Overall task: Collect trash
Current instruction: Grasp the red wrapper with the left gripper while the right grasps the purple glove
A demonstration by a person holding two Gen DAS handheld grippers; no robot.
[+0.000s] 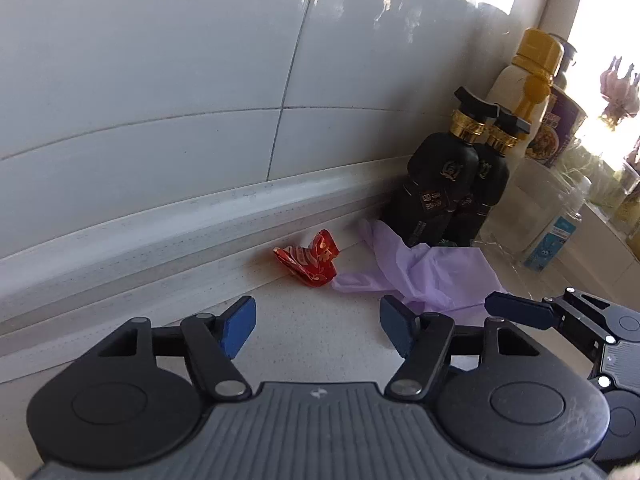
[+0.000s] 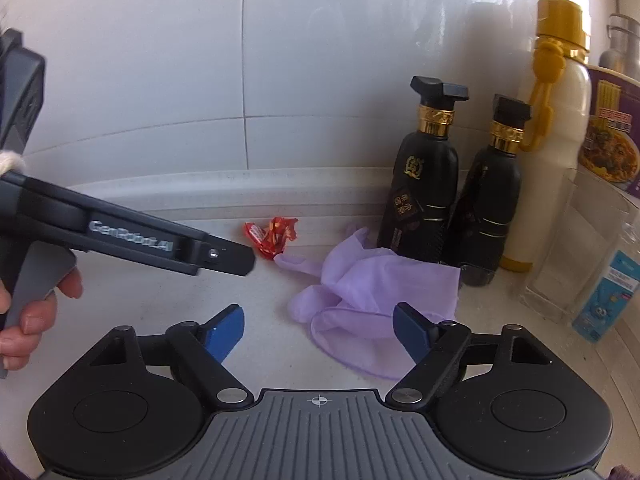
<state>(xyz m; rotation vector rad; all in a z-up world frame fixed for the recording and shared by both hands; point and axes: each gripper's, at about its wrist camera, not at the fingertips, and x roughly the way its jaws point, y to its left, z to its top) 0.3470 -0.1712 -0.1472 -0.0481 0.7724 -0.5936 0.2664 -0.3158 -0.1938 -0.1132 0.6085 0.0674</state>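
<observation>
Both grippers over the counter, nothing picked up yet.

Left gripper: jaws apart, nothing between them, just bare counter. Red candy wrapper lies ahead of it and slightly left of centre, close to the ledge at the foot of the tiled wall. Not touching it, but near.

Right gripper: jaws apart too, no grip. Crumpled purple glove lies straight ahead, its near edge right by my right-hand finger; I can't tell if the pad touches it. From the left wrist view the right gripper's finger sits at the glove's far-right edge.

Glove and wrapper lie just beside each other; whether they touch I can't tell. Behind the glove: two black bottles with gold collars, glove touching or very close to their bases. Further right: a white bottle with a yellow cap, a clear glass jar, a purple noodle cup. Those look like keepers, not trash.

Status: early. Two trash items in view, both on the counter. No bin in either view. Left to do, as I read it: clamp on wrapper and glove, lift without knocking the bottles, carry off.
</observation>
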